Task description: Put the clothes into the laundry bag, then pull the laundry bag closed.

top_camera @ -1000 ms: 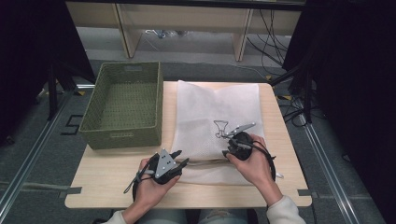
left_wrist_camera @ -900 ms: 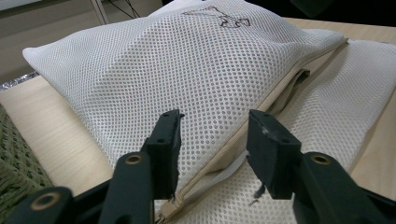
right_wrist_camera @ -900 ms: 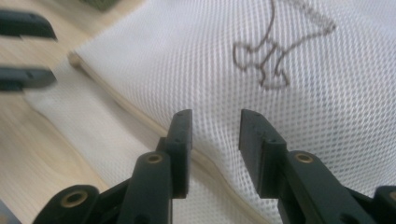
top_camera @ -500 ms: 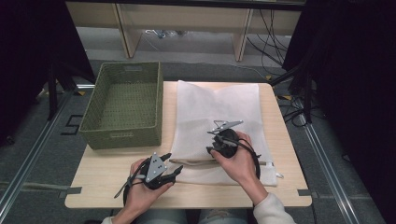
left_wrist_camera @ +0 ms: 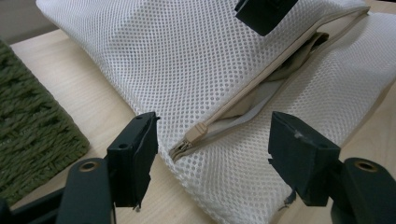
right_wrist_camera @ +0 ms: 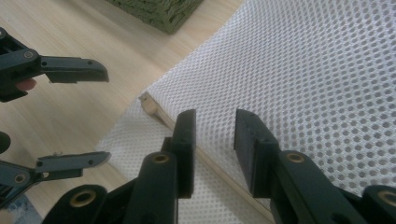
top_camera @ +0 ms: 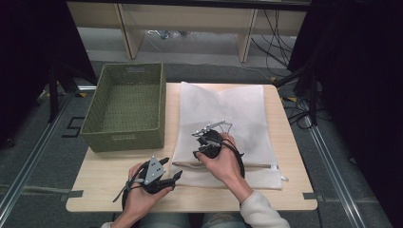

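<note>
Right tool (top_camera: 202,145) moved left, narrowly open over mesh bag (top_camera: 237,109).

The right gripper (right_wrist_camera: 212,140) had its two black jaws a little apart, with a narrow gap between them. They stood just over the white mesh bag (right_wrist_camera: 317,79), above the beige zipper band (right_wrist_camera: 205,156) that ran across the bag. Whether the jaws touched the mesh could not be told. The end of the zipper band (right_wrist_camera: 148,103) lay at the edge of the bag, close to the wooden table (right_wrist_camera: 88,37). At the left side, the left gripper (right_wrist_camera: 77,114) was seen with its jaws wide apart, one high and one low, over the table. A corner of the green woven basket (right_wrist_camera: 161,11) showed at the far edge.
</note>
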`<state>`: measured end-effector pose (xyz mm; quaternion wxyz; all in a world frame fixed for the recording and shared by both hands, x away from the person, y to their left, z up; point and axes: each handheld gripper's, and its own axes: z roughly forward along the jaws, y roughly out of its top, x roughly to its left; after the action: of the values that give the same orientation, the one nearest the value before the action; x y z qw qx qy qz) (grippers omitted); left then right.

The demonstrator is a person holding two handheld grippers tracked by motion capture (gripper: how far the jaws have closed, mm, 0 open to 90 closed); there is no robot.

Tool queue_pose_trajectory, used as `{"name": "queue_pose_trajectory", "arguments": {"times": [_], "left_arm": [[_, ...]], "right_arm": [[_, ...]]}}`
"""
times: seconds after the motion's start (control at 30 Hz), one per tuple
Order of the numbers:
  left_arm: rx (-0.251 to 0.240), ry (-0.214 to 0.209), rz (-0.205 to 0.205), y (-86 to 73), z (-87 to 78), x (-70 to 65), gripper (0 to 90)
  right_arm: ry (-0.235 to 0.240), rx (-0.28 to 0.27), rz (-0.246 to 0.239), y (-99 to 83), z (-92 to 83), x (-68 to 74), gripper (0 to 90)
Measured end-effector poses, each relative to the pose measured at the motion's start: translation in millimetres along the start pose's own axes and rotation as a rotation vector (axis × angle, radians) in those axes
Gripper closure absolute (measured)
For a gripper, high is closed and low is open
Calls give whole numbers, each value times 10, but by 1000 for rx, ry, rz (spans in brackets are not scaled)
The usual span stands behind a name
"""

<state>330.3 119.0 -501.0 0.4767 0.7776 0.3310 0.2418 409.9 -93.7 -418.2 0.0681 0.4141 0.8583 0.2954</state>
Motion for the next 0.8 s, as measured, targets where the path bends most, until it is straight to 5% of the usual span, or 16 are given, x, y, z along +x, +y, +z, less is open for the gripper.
{"name": "queue_pose_trajectory", "arguments": {"times": [0.03,0.37,0.4,0.47,0.8], "left_arm": [[-4,-3,4,-6,8,5,325],[-1,10,-15,-27,12,19,319],[-23,26,28,-13,20,48,318],[-11,15,-2,-19,16,23,316],[8,15,-27,-24,15,19,312]], "right_arm": [[-1,14,31,0,-6,22,703],[-5,-10,28,-1,-28,-51,700],[7,-4,44,-3,-37,-43,700],[2,-13,43,-4,-45,-41,699],[11,-3,49,-4,-4,-37,688]]}}
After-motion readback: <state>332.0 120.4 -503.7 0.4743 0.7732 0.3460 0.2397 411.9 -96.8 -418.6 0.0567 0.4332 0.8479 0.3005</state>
